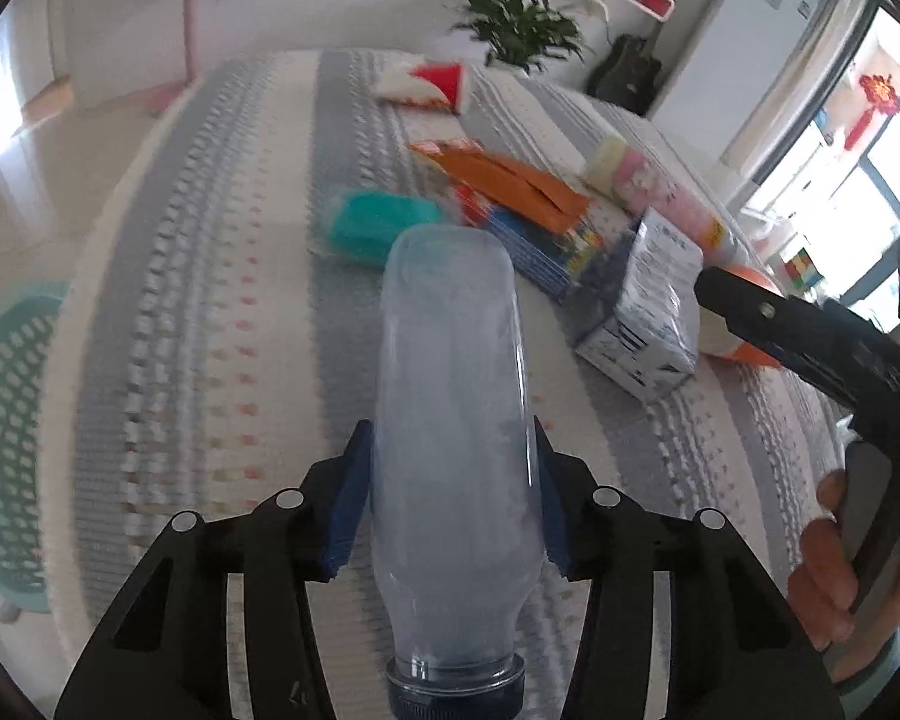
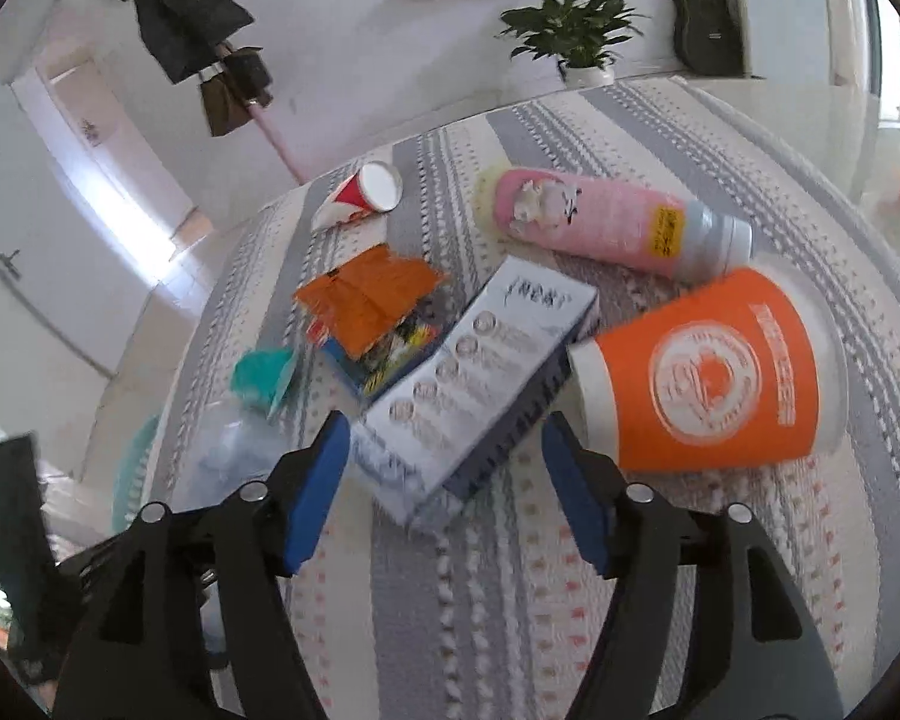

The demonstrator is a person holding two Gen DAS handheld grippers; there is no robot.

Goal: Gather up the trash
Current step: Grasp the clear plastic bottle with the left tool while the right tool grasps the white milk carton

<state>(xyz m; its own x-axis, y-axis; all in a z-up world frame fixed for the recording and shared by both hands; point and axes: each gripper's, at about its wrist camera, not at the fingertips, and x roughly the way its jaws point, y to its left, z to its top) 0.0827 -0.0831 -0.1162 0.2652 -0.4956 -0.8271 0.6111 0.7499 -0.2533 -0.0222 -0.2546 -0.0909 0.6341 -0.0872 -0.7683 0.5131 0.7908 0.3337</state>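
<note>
My left gripper (image 1: 453, 498) is shut on a clear plastic bottle (image 1: 450, 372). Its blue pads press both sides, and the dark cap points back at the camera. In the right wrist view my right gripper (image 2: 447, 492) stands open, hovering over the near corner of a white and blue box (image 2: 480, 372) without touching it. An orange paper cup (image 2: 720, 372) lies on its side just right of the box. Behind them lie a pink bottle (image 2: 600, 222), a red and white paper cup (image 2: 360, 192), an orange wrapper (image 2: 366, 300) and a teal packet (image 2: 264, 378).
Everything lies on a table with a grey and white striped cloth (image 2: 510, 600). A green mesh basket (image 1: 6, 450) stands low off the table's left edge. A hand (image 1: 828, 570) holds the right gripper at the right of the left wrist view. A potted plant (image 2: 576, 24) stands beyond the table.
</note>
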